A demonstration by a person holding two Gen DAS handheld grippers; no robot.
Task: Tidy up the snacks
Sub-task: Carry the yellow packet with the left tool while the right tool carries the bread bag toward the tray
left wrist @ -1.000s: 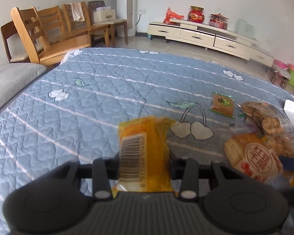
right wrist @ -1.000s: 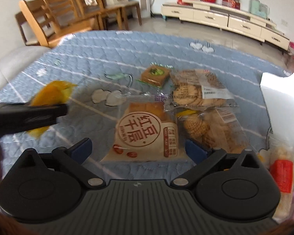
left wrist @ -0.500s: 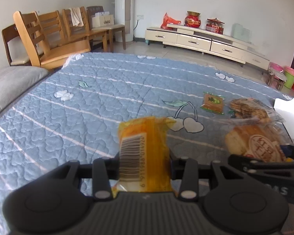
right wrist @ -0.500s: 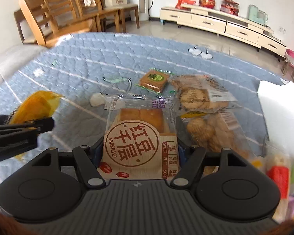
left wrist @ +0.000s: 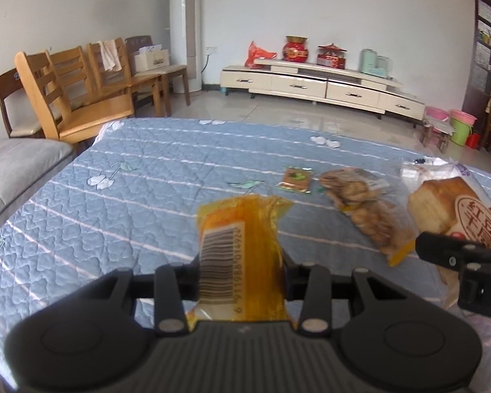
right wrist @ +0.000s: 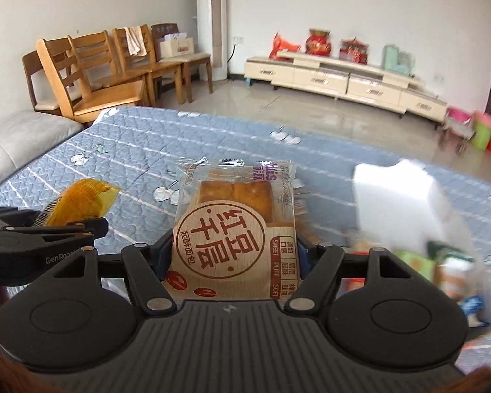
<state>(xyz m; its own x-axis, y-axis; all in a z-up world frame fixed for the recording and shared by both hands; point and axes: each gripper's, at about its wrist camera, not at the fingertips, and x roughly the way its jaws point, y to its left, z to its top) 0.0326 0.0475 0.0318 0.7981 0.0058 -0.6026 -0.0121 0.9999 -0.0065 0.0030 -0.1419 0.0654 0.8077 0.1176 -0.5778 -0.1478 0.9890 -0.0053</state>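
Two handheld claws are each carrying one snack above a blue quilted bed [left wrist: 121, 203]. The left claw [left wrist: 242, 275] is pinching an orange snack packet [left wrist: 239, 245] across its middle, barcode side up, its jaws drawn close on the wrapper; in the right wrist view the same packet [right wrist: 78, 203] is showing at nine o'clock. The right claw [right wrist: 234, 255] is gripping a red-bean bread pack [right wrist: 235, 229] by its two long edges, jaws set fairly wide, the pack projecting toward twelve o'clock with its printed face up. On the bed, a bag of brown biscuits [left wrist: 366, 209] is lying at about two o'clock in the left wrist view, with a small green-and-brown packet [left wrist: 296, 180] just beside it toward twelve. A white box [right wrist: 402, 203], blurred, is standing at three o'clock in the right wrist view, with several indistinct packets near its base. Judged risks: both wrappers are smooth film around soft contents, so either pack could be sliding out of its grip or tilting during transport; a tighter squeeze could be crushing the bread. The two claws are working close together, so a sideways swing could be knocking one load against the other.
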